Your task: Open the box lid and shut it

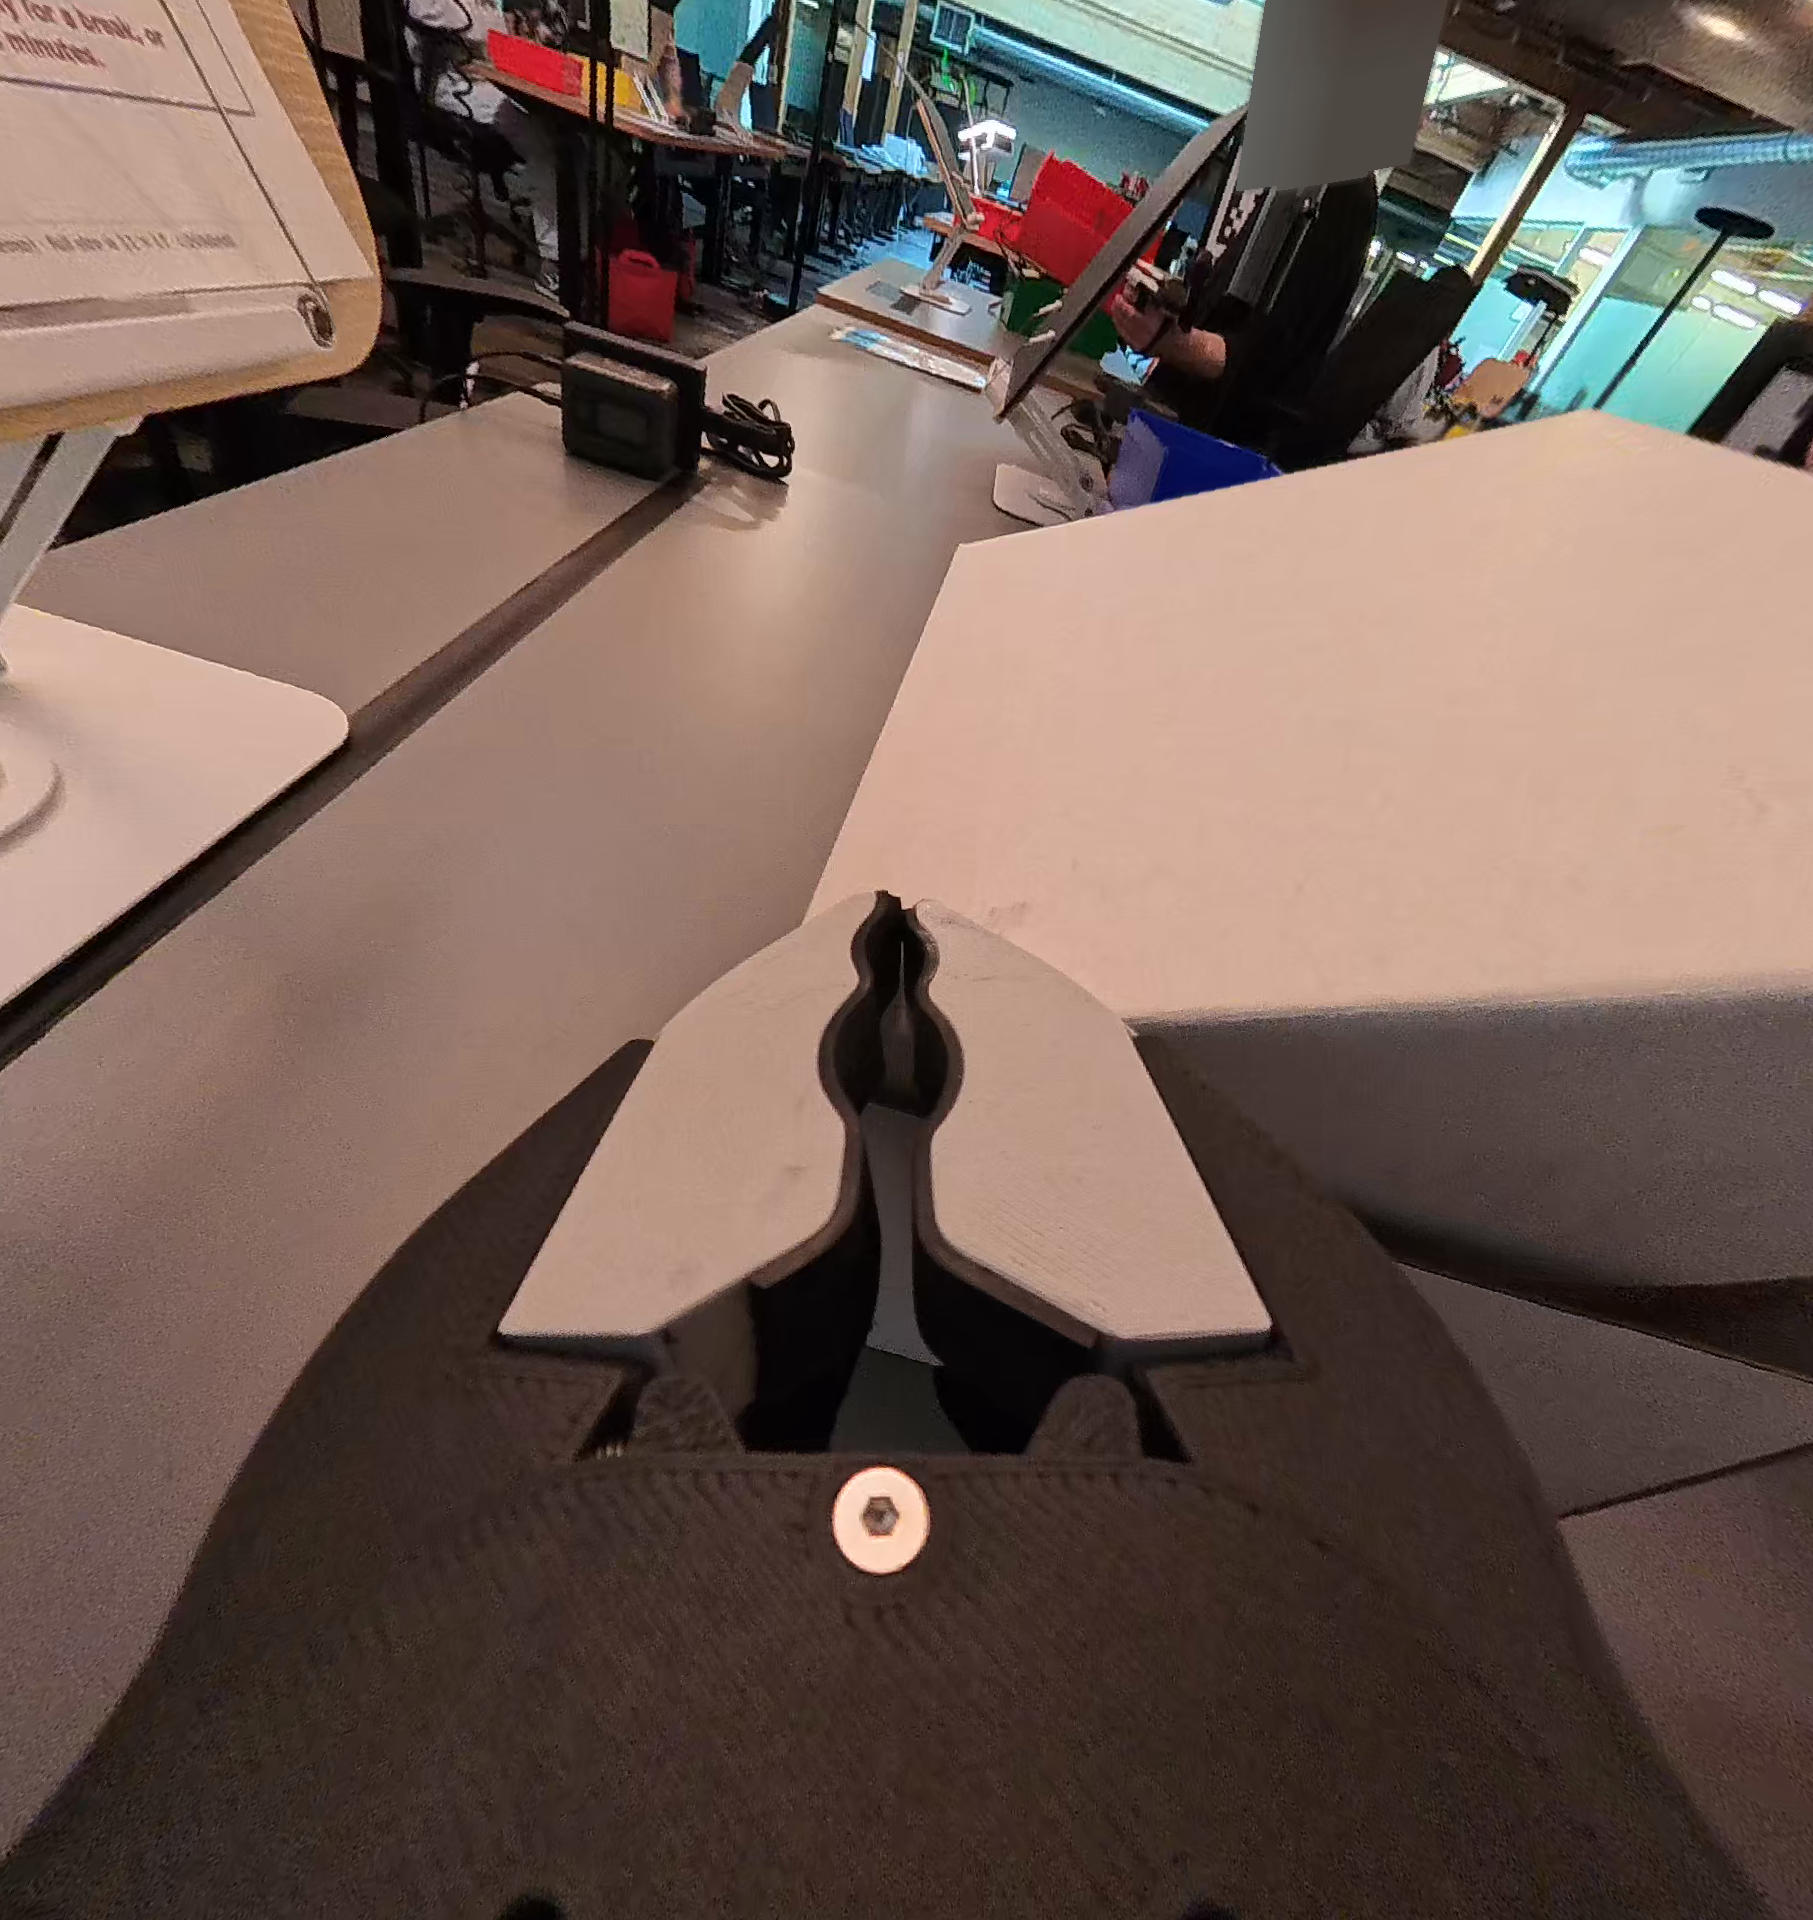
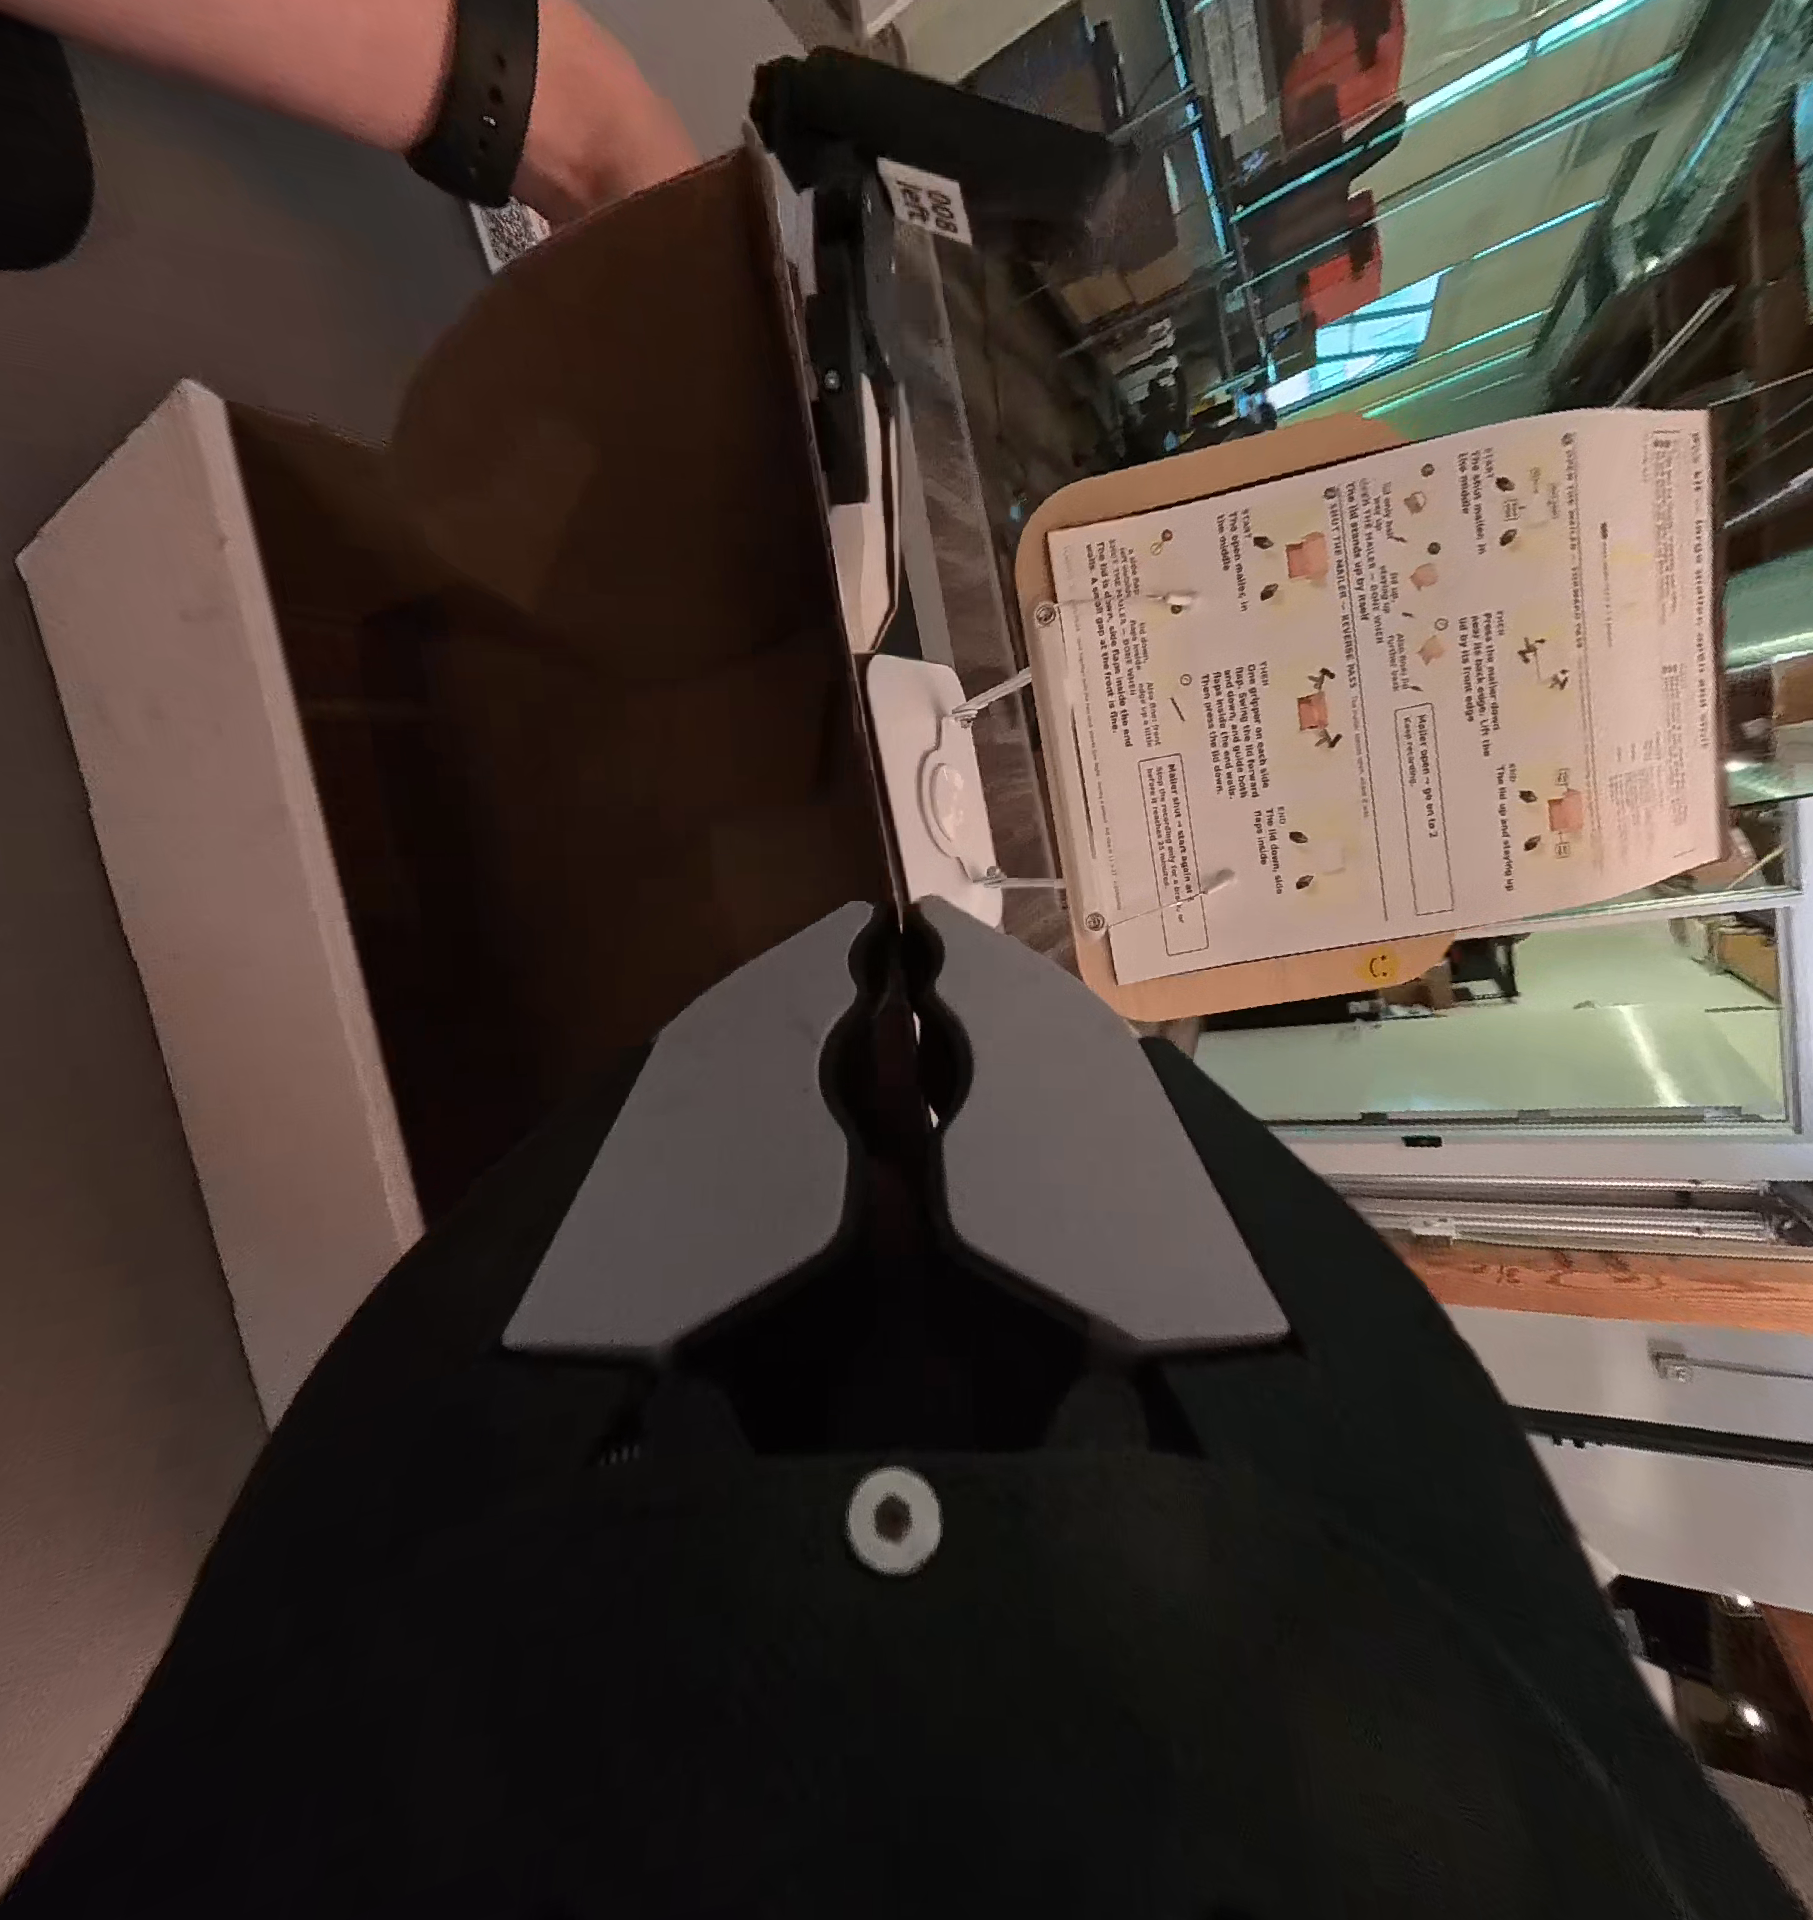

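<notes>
The box is a white cardboard mailer with a brown inside. In the left wrist view its lid (image 1: 1401, 727) is raised and spreads to the right, with its front flap (image 1: 1556, 1122) hanging below. My left gripper (image 1: 897, 920) is shut on the lid's thin left edge. In the right wrist view the lid (image 2: 621, 468) shows its brown underside, seen nearly edge-on, above the box's white wall (image 2: 185, 727). My right gripper (image 2: 907, 925) is shut on the lid's near edge. The left gripper (image 2: 845, 270) holds the far edge, with a hand and a black wristband behind it.
A sheet holder on a white base (image 1: 102, 748) stands at the left and also shows in the right wrist view (image 2: 1349, 707). A black device with a cable (image 1: 627, 416) sits by the seam between the grey tables (image 1: 528, 613). A blue bin (image 1: 1193, 468) is behind the lid.
</notes>
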The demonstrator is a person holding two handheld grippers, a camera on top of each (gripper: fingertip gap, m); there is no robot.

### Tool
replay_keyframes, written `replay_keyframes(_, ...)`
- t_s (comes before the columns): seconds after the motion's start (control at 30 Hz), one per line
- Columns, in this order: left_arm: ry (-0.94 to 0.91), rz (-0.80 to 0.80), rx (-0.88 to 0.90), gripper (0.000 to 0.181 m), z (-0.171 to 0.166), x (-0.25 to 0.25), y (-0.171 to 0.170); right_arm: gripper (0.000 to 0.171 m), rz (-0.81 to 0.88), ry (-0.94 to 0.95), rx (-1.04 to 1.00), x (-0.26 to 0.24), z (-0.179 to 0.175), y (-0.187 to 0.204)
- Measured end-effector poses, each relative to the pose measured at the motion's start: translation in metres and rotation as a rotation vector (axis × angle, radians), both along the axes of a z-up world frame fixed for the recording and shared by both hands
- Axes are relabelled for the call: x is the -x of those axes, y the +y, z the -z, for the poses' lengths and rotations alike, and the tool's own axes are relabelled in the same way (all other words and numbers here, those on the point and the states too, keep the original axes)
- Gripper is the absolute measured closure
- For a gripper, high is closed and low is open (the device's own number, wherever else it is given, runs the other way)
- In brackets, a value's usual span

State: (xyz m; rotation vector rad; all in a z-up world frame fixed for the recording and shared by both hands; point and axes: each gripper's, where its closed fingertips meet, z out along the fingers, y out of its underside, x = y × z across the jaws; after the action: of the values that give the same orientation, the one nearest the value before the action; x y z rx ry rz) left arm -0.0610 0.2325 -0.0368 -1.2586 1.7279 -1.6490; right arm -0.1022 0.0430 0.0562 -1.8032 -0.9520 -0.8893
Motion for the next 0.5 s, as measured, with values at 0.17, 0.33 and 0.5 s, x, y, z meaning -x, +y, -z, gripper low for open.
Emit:
replay_keyframes(0.17,-0.024,-0.025,0.027,0.181,-0.005,0.000,0.005,0.168,0.031,0.114,0.094,-0.010,-0.022,0.011)
replay_keyframes(0.33,-0.035,-0.082,0.049,0.169,-0.007,0.004,0.020,0.168,0.055,0.232,0.183,-0.021,-0.039,0.023)
replay_keyframes(0.5,-0.101,-0.109,0.105,0.151,-0.037,0.025,0.031,0.168,0.103,0.378,0.307,-0.035,-0.056,0.040)
